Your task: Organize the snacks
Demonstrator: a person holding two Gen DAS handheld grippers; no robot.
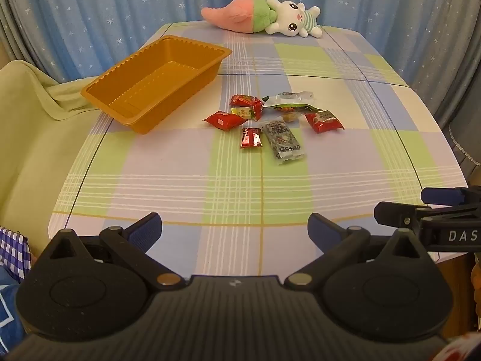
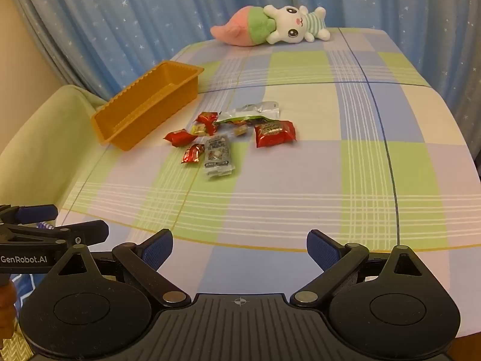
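Snacks: I see a loose cluster of small packets mid-table, just right of the tray; several touch or overlap.
Red packets: shiny red wrappers, one largest at the right edge of the cluster.
Grey packet: long, silvery, lying nearest me, beside a small red one.
Green-edged packet: clear and silver, at the far side of the cluster.
Tray: orange plastic, scalloped rim, nothing in it, set at an angle on the table's left side.
Table: covered in a pastel plaid cloth.
Plush: white bunny with a pink and green tail part, lying at the far edge.
My left gripper: jaws wide, nothing between them, over the near edge.
My right gripper: jaws wide too, holding nothing.
Writing: "GenRobot.AI" on my left gripper's side in the right view; "DAS", cut off, on my right gripper in the left view.
Hard to read: print on the packets is too small and blurred.
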